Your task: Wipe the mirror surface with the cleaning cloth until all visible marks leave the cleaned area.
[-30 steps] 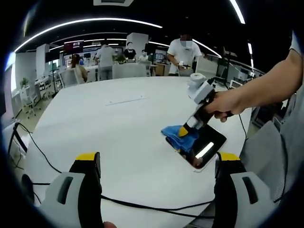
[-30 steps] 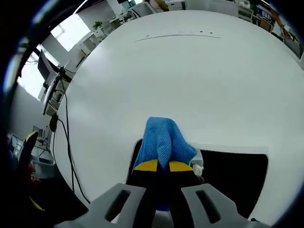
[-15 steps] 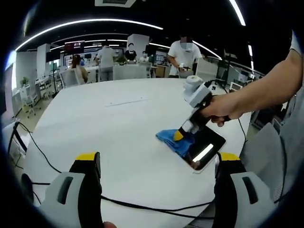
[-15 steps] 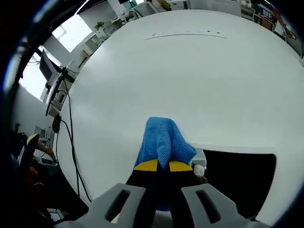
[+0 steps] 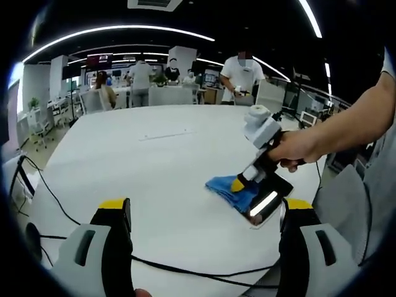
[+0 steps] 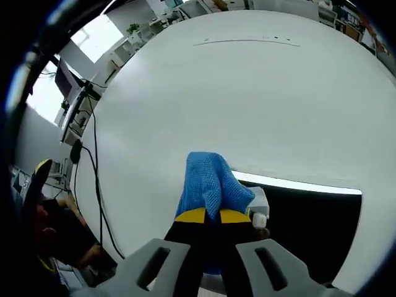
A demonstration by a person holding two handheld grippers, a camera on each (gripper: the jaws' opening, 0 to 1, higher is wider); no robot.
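Note:
A dark rectangular mirror [image 5: 270, 198] [image 6: 309, 226] lies flat on the white round table [image 5: 154, 161], near its right edge. My right gripper [image 5: 238, 184] [image 6: 206, 216], held by a person's hand, is shut on a blue cleaning cloth [image 5: 228, 188] [image 6: 211, 185] and presses it onto the mirror's left end. The cloth hangs over the mirror's edge onto the table. My left gripper [image 5: 204, 213] is open, its yellow-tipped jaws wide apart over the table's near edge, well short of the mirror.
A black cable [image 5: 185, 267] runs along the table's near edge and another [image 6: 94, 179] trails off the left side. Several people [image 5: 240, 71] and desks stand in the office behind. The person's forearm [image 5: 346, 120] reaches in from the right.
The right gripper and cloth slid left across the mirror's end half a second ago, then back toward the near-right. The left gripper has stayed still.

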